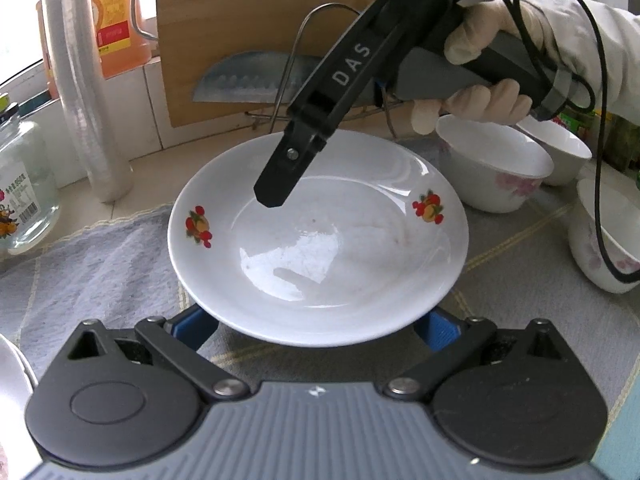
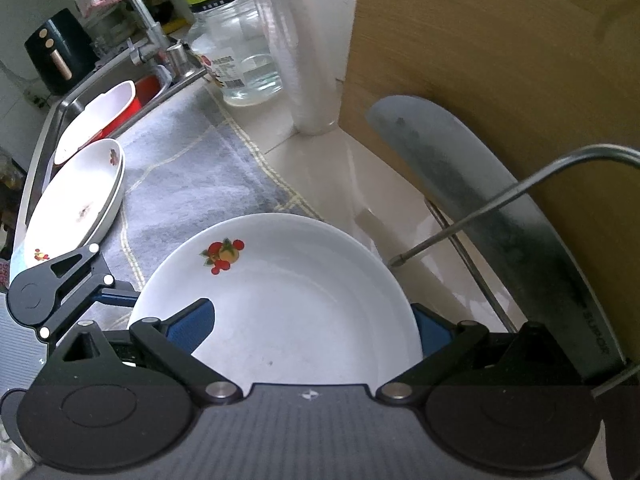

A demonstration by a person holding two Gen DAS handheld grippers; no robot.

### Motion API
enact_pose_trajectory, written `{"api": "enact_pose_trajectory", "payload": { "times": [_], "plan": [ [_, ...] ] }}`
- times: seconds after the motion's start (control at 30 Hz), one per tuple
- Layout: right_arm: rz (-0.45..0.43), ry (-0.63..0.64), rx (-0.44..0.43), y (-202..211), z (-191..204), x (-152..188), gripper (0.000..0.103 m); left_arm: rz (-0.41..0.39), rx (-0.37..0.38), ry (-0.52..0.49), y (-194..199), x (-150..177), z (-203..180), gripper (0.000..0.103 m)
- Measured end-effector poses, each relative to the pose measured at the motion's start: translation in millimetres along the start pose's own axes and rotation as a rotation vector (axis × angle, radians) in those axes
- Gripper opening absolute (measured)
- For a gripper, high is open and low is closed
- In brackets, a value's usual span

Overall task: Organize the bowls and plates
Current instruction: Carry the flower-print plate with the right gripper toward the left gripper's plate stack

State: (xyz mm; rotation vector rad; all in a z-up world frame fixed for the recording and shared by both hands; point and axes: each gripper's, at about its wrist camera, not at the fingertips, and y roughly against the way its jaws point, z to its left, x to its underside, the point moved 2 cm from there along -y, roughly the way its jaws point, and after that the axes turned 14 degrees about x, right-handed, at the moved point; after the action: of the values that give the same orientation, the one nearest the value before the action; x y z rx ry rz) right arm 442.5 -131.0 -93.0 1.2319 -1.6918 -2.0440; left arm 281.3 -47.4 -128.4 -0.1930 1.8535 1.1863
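Centrally one fruit-print plate [image 1: 320, 240], three bowls [image 1: 492, 164] beside, right gripper [image 2: 312, 320] fingers spread, left gripper [image 1: 316, 328] unclear.

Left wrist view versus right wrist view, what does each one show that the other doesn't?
Only the left wrist view shows the bowls, the oil bottle and the gloved hand holding the right gripper. Only the right wrist view shows the faucet, the sink and stacked plates. Both show the fruit-print plate, jar, cleaver, cutting board and grey cloth.
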Motion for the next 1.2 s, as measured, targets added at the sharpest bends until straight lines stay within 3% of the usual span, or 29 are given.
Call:
{"api": "enact_pose_trajectory", "payload": {
  "times": [1.2],
  "plan": [
    [-0.049, 0.061, -0.019, 51.2, 73.1, 11.3, 0.103, -0.027, -0.027, 0.065, 74.5, 21.9, -29.0, 0.102]
  ]
}}
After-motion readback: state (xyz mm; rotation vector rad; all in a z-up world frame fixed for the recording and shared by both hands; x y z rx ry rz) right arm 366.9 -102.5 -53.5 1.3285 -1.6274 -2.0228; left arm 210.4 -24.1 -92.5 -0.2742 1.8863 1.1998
